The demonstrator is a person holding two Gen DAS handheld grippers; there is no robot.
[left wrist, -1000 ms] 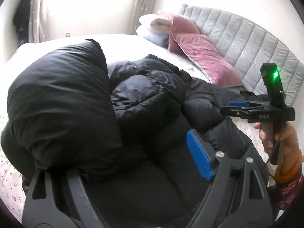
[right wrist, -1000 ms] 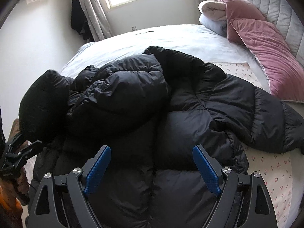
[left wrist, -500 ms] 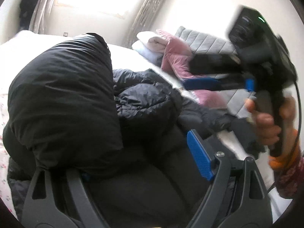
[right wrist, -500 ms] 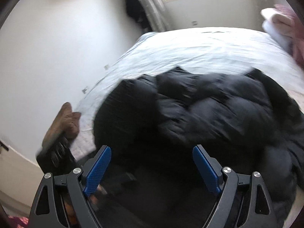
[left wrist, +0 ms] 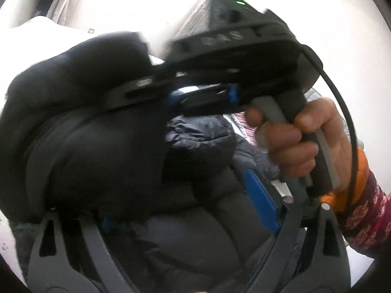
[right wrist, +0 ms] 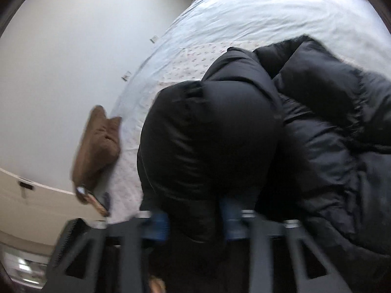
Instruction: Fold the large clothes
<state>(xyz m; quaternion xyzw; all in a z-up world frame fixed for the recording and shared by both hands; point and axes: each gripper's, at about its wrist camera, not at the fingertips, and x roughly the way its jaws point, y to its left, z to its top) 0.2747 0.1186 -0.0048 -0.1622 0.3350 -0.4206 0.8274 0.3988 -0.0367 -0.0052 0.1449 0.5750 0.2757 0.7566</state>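
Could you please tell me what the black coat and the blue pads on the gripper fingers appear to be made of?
The black coat looks like smooth, slightly glossy synthetic shell, probably nylon or polyester, over puffy filling: soft sheen and quilted bulges show this. The blue pads on the left gripper look like matte rubber or textured plastic; a fine grid pattern is faintly visible.

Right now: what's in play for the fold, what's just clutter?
In play:
black puffer jacket
left gripper, a fold draped over one finger
right gripper, closing around a bulge of it

Clutter:
brown cloth at the bed's edge
white sheet
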